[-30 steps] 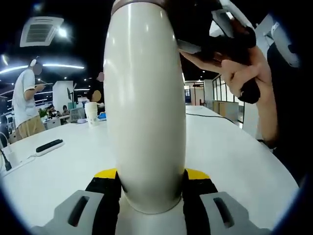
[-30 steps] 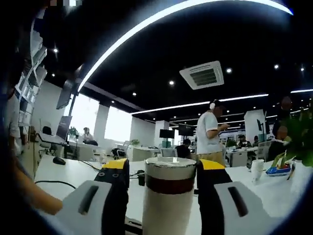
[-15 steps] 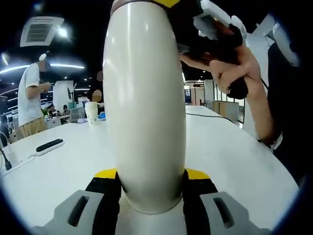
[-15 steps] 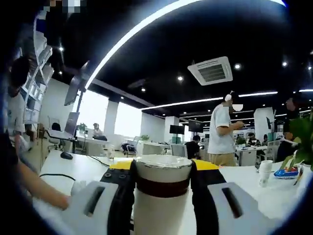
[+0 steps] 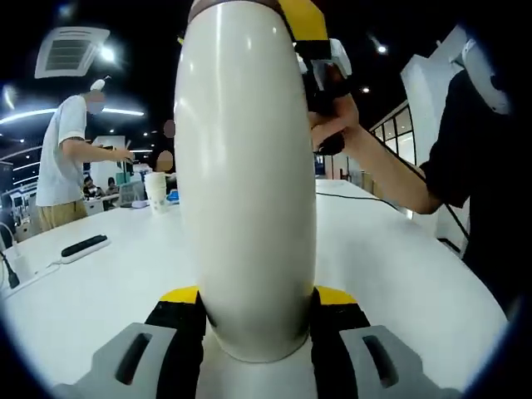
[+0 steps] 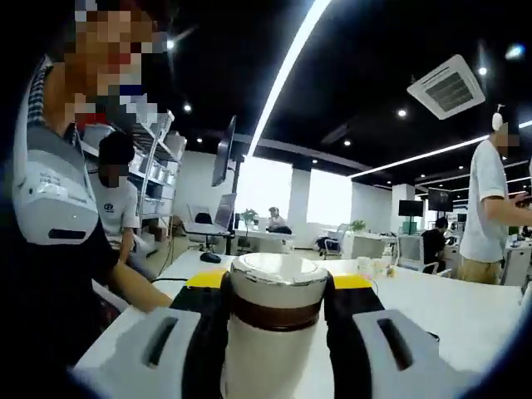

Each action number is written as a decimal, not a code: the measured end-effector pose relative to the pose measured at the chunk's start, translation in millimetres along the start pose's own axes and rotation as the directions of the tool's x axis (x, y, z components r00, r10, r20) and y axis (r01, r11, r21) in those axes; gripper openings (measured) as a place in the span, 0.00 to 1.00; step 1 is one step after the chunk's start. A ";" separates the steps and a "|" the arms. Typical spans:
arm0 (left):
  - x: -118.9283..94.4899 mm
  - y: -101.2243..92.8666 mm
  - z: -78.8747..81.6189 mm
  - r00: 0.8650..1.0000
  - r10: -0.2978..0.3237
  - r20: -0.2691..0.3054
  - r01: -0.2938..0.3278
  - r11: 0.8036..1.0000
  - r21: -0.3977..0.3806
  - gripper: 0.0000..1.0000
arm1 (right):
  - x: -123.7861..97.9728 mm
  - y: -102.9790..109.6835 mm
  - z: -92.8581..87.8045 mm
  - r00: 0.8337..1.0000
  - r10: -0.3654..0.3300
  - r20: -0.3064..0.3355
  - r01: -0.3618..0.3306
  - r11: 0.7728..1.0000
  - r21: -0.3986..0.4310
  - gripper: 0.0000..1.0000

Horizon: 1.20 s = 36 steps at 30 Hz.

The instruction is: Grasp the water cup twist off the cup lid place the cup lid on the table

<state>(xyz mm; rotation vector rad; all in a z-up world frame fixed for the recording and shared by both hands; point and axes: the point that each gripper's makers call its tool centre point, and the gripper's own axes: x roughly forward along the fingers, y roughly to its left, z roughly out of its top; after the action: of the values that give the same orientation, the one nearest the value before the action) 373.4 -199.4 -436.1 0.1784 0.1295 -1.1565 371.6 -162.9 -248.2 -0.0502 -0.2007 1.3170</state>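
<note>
Water cup (image 5: 245, 183), cream-white and tall, stands upright on the white table (image 5: 399, 266) right in front of me, and my left gripper (image 5: 253, 312) is clenched around its lower body, black pads with yellow tips pressed against both sides. From the right gripper view I look at the top of the same cup (image 6: 274, 349): the cup lid (image 6: 276, 278), pale with a brown band beneath it, sits between the two jaws of my right gripper (image 6: 276, 291), which are closed in on it and touching it on both sides. In the left gripper view that right gripper (image 5: 312, 33) shows at the top of the cup, with my hand (image 5: 337, 125) around its handle.

Far left on the table a paper cup (image 5: 155, 193) stands, and nearer, a black remote-like bar (image 5: 83, 247) lies flat. A person in a white shirt (image 5: 66, 166) stands beyond the table's far left edge.
</note>
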 end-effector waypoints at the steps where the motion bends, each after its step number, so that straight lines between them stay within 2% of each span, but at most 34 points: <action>1: 0.0 -0.1 0.0 1.000 0.000 0.000 0.000 1.000 0.000 0.51 | -0.1 0.4 -0.3 1.000 0.001 0.000 -0.001 1.000 -0.007 0.48; 3: 0.0 -0.1 0.0 1.000 0.000 0.000 0.000 1.000 0.000 0.51 | -0.1 0.3 -0.7 1.000 -0.004 0.001 0.004 1.000 -0.007 0.48; 6: 0.0 -0.2 0.1 1.000 -0.002 0.001 0.002 1.000 0.004 0.51 | -1.3 -2.8 -6.4 0.997 -0.077 -0.025 0.077 0.997 0.030 0.53; 7: 0.1 -0.4 0.1 1.000 -0.003 0.001 0.003 1.000 0.008 0.51 | -1.5 -8.0 -5.2 0.989 -0.147 -0.012 0.148 0.989 0.023 0.58; 8: 0.1 -0.5 0.2 1.000 -0.003 0.002 0.003 1.000 0.009 0.51 | -1.7 -8.9 -4.5 0.984 -0.176 -0.005 0.176 0.984 0.030 0.64; 10: 0.1 -0.5 0.0 1.000 -0.003 0.001 0.003 1.000 0.005 0.51 | -3.5 -7.0 -2.3 0.968 -0.249 0.008 0.249 0.968 0.045 0.66; 12: 0.0 -0.6 0.1 1.000 -0.003 0.001 0.003 1.000 0.006 0.51 | -6.7 -6.3 1.5 0.944 -0.328 0.026 0.327 0.945 0.032 0.66; 13: 0.1 -0.8 0.2 1.000 -0.003 0.001 0.003 1.000 0.008 0.51 | -8.8 -3.0 3.8 0.925 -0.378 0.029 0.379 0.926 -0.009 0.66; 15: 0.0 -0.6 0.3 1.000 -0.003 0.001 0.003 1.000 0.008 0.51 | -14.7 -1.3 11.4 0.871 -0.488 0.060 0.491 0.869 -0.067 0.65; 17: 0.0 -0.5 0.3 1.000 -0.003 0.001 0.003 1.000 0.007 0.51 | -19.0 -1.4 16.3 0.826 -0.558 0.083 0.563 0.824 -0.063 0.63; 18: 0.0 -0.5 0.3 1.000 -0.003 0.001 0.003 1.000 0.008 0.51 | -21.5 -1.4 19.0 0.792 -0.602 0.099 0.608 0.793 -0.039 0.63; 20: 0.0 -0.4 0.4 1.000 -0.003 0.001 0.003 1.000 0.008 0.51 | -22.1 -0.8 18.8 0.763 -0.639 0.099 0.643 0.766 -0.012 0.59; 21: 0.0 -0.2 0.3 1.000 -0.002 0.001 0.002 1.000 0.008 0.51 | -21.1 -0.1 18.9 0.756 -0.647 0.100 0.651 0.759 -0.018 0.58; 22: 0.0 -0.1 0.3 1.000 -0.002 0.000 0.002 1.000 0.008 0.51 | -22.3 -3.1 19.4 0.735 -0.671 0.103 0.676 0.736 -0.036 0.56; 24: 0.0 0.0 0.3 1.000 -0.002 0.000 0.002 1.000 0.007 0.51 | -22.2 -7.9 18.4 0.717 -0.690 0.095 0.696 0.715 -0.061 0.55; 25: 0.0 0.1 0.3 1.000 -0.002 0.000 0.002 1.000 0.008 0.51 | -20.8 -9.8 17.4 0.716 -0.692 0.092 0.698 0.713 -0.067 0.55; 28: 0.0 0.2 0.4 1.000 -0.001 0.000 0.001 1.000 0.007 0.51 | -16.0 -12.9 10.8 0.727 -0.685 0.057 0.687 0.724 -0.065 0.53; 31: 0.2 0.3 0.6 1.000 -0.001 0.000 0.001 1.000 0.007 0.51 | -13.6 -14.4 2.9 0.734 -0.678 0.027 0.678 0.732 -0.058 0.48; 36: 0.0 0.4 0.7 1.000 0.000 -0.001 0.000 1.000 0.007 0.51 | -12.9 -12.0 3.2 0.769 -0.639 0.025 0.639 0.766 -0.068 0.48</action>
<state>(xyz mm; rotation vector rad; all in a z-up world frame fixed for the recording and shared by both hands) 373.8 -199.4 -435.4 0.1849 0.1265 -1.1574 379.4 -178.6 -244.7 -0.0377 -0.2392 0.6182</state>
